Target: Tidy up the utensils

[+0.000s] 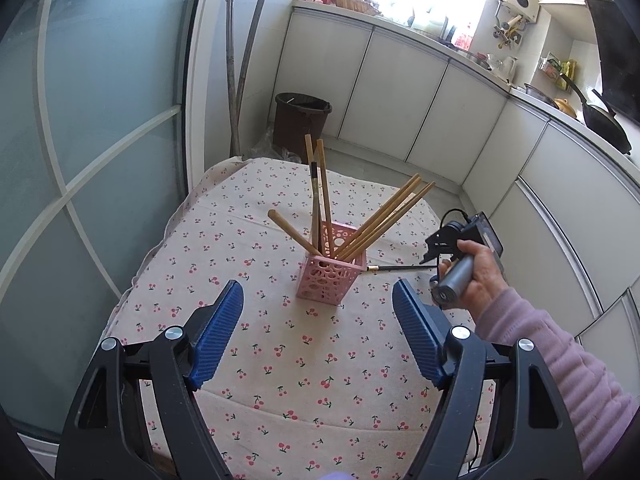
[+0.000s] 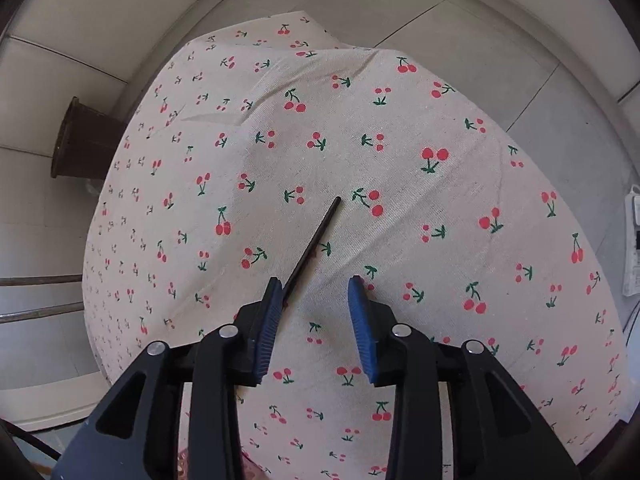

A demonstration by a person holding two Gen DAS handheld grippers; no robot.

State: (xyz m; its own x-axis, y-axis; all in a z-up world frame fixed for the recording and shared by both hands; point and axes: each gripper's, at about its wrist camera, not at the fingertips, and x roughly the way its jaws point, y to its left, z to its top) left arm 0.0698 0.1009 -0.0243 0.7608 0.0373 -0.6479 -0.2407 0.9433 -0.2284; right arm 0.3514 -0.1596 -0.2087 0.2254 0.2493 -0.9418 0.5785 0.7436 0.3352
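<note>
The pink square plastic basket with round holes [image 1: 331,268] stands upright near the middle of the surface, which is covered by a cream cloth printed with red cherries [image 1: 280,360]. The basket is there to collect the utensils, and its open top lets long sticks lean outward.

Inside it I count seven sticks. Six are light wooden chopsticks [image 1: 384,216]: one leans toward 10 o'clock, two stand almost straight toward 12 o'clock, and three fan out toward 2 o'clock. The seventh is a darker stick with a black upper end [image 1: 315,196], standing among the upright ones.

One thin black chopstick with a gold end [image 1: 400,268] lies flat on the cloth at 3 o'clock from the basket, its gold end just beside the basket wall. I judge this is the last one to put away.

The right tool [image 2: 314,300] is low over this black chopstick with its blue pads apart and holding nothing. In the right wrist view the stick passes close to the left pad [image 2: 267,316]; I cannot tell if they touch. It seems positioned to close around the stick, which is thin and may slip or roll.

The left tool [image 1: 318,320] waits at 6 o'clock from the basket, wide apart and empty, probably ready to steady the basket.
</note>
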